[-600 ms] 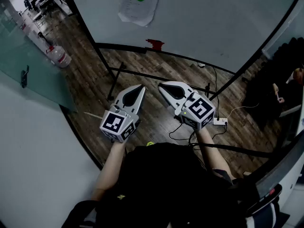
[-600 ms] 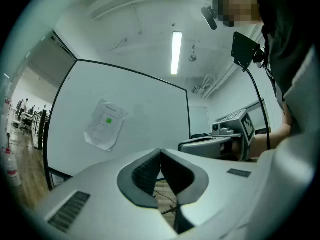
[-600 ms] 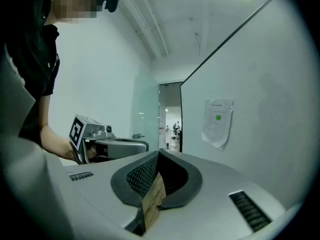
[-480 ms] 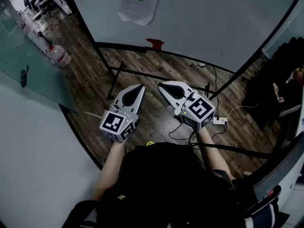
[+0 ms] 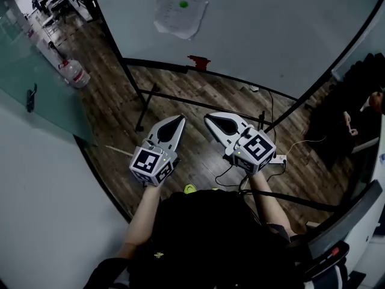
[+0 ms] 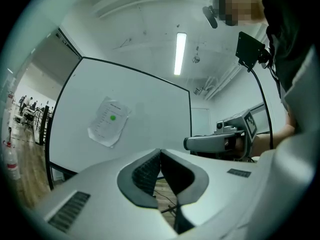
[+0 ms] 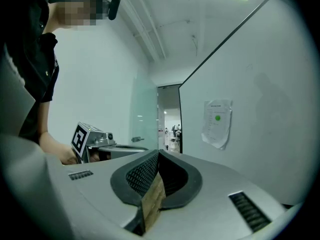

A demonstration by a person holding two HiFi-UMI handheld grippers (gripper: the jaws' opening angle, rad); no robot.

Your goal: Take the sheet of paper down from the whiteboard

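Hanging on the whiteboard [image 5: 271, 29] under a green dot [image 5: 183, 4], likely a magnet, the sheet of paper [image 5: 179, 18] is well apart from the left gripper [image 5: 178, 119] and right gripper [image 5: 208, 117], both closed and empty. Pulling against that magnet could tear it.

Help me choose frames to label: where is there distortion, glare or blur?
Head view: wide-angle bend curves the whiteboard edge; the paper is small, print unreadable. Left gripper view: round dark vignette, bright ceiling light. Right gripper view: same vignette, paper fairly sharp.
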